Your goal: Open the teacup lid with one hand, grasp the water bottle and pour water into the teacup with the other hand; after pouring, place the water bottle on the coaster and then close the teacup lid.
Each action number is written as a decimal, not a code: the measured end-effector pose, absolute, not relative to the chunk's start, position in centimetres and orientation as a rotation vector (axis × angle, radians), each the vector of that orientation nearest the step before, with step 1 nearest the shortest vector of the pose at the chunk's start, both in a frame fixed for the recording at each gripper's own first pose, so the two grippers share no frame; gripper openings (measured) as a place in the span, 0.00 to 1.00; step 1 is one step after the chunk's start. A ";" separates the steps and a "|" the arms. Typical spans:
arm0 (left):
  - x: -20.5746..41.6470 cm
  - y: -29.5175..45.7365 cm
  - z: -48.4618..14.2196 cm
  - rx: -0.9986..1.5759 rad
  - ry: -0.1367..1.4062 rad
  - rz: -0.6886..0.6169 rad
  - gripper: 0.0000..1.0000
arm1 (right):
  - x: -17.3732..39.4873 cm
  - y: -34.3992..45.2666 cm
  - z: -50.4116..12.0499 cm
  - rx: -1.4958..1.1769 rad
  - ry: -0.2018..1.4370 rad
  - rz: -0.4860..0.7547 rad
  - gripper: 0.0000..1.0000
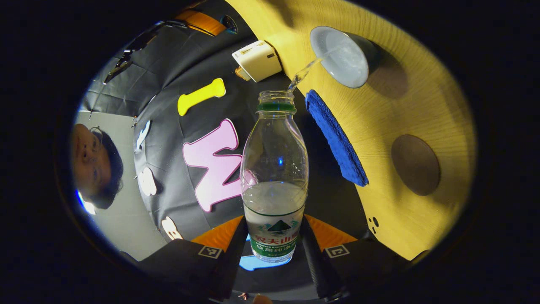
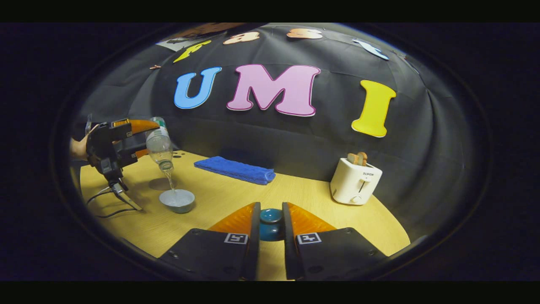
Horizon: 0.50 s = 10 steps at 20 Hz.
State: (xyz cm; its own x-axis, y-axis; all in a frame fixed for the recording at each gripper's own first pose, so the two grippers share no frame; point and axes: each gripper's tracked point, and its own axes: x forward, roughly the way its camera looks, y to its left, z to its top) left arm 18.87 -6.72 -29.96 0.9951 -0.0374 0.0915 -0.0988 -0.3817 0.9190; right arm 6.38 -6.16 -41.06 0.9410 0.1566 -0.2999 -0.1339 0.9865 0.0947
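My left gripper (image 1: 274, 249) is shut on a clear water bottle (image 1: 274, 177), tipped so its open neck points at the teacup (image 1: 342, 57). A thin stream of water (image 1: 301, 75) runs from the neck into the cup. In the right gripper view the same bottle (image 2: 160, 145) hangs tilted over the open teacup (image 2: 177, 199), held by the far left gripper (image 2: 112, 147). My right gripper (image 2: 270, 230) is shut on the dark blue teacup lid (image 2: 270, 223), held above the table to the right of the cup. A round brown coaster (image 1: 415, 164) lies on the table.
A folded blue cloth (image 2: 236, 169) lies at the back of the yellow wooden table (image 2: 219, 202). A white toaster (image 2: 355, 181) with bread stands at the right. A cable (image 2: 109, 202) trails on the table left of the cup. A person's face shows at the left of the left gripper view.
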 end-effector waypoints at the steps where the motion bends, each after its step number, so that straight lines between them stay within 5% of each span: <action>1: 18.8 -7.1 -29.5 1.976 -0.131 0.063 0.73 | 6.3 -6.2 -41.0 0.073 0.312 0.150 0.23; 10: 19.9 -8.8 -28.0 2.027 -0.272 0.046 0.73 | 6.5 -6.5 -40.2 0.068 0.289 0.146 0.31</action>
